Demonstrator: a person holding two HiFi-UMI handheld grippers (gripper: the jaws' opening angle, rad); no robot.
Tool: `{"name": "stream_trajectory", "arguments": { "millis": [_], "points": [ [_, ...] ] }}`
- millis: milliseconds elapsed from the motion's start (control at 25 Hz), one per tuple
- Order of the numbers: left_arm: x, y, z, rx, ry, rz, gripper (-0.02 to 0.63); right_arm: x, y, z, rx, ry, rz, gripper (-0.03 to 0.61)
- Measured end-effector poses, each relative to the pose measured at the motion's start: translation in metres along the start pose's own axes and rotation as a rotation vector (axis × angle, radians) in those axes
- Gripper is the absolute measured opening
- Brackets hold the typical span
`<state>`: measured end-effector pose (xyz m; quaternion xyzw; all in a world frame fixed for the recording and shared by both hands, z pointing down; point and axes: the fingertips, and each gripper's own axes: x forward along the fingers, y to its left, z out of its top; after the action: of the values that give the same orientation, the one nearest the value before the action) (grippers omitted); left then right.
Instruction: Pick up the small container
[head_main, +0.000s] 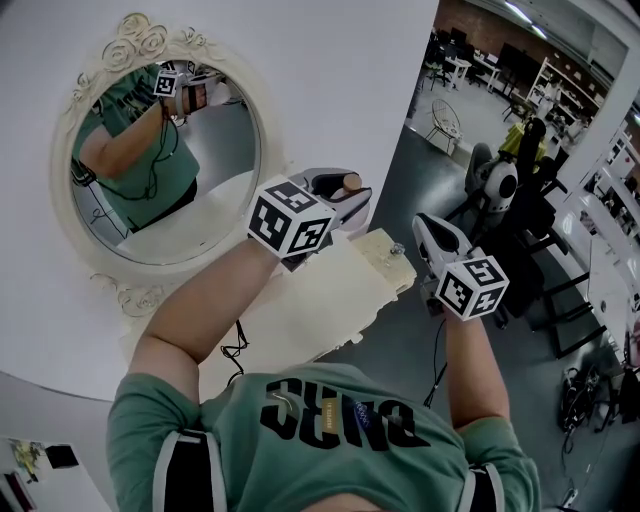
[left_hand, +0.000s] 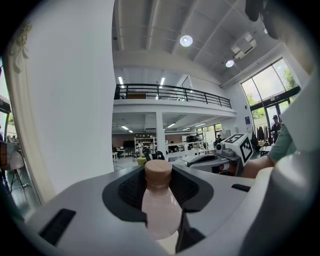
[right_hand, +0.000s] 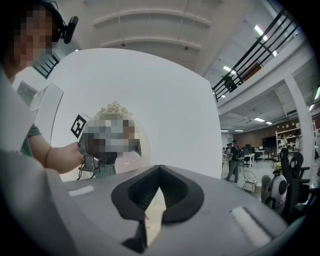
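The small container (left_hand: 160, 210) is a pale pink bottle with a brown cap (left_hand: 158, 172). My left gripper (left_hand: 159, 192) is shut on its body, and the neck and cap stand up between the dark pads. In the head view the left gripper (head_main: 335, 190) is raised in front of the white wall, with the brown cap (head_main: 351, 183) showing at its tip. My right gripper (head_main: 430, 235) hangs to the right of it, over the corner of a cream table (head_main: 300, 300). Seen in its own view, the right gripper (right_hand: 157, 197) is shut and holds nothing.
An oval mirror in an ornate cream frame (head_main: 75, 110) hangs on the white wall to the left and reflects the person and a gripper. A small metal knob (head_main: 397, 249) sits at the table's corner. Chairs, desks and shelves fill the room at the right (head_main: 520, 170).
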<state>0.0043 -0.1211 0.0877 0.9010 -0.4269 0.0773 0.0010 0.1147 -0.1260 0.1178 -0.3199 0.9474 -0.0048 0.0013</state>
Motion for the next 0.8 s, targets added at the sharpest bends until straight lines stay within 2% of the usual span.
{"name": "stream_trajectory", "arguments": {
  "millis": [400,600,800],
  "points": [
    [-0.0026,-0.0029,-0.0001,0.001,-0.003,-0.006,0.138,-0.0012,0.0041,-0.0027,-0.004,0.004,-0.001,0.008],
    [-0.004,-0.0037,0.0001,0.0,-0.003,-0.006,0.138,-0.0023,0.0085,-0.0002,-0.061,0.001,-0.004,0.006],
    [-0.0052,-0.0029,0.0003,0.003,-0.002,-0.002,0.138,-0.0015,0.0093,-0.0023,-0.059,0.012,0.002,0.006]
  ]
}}
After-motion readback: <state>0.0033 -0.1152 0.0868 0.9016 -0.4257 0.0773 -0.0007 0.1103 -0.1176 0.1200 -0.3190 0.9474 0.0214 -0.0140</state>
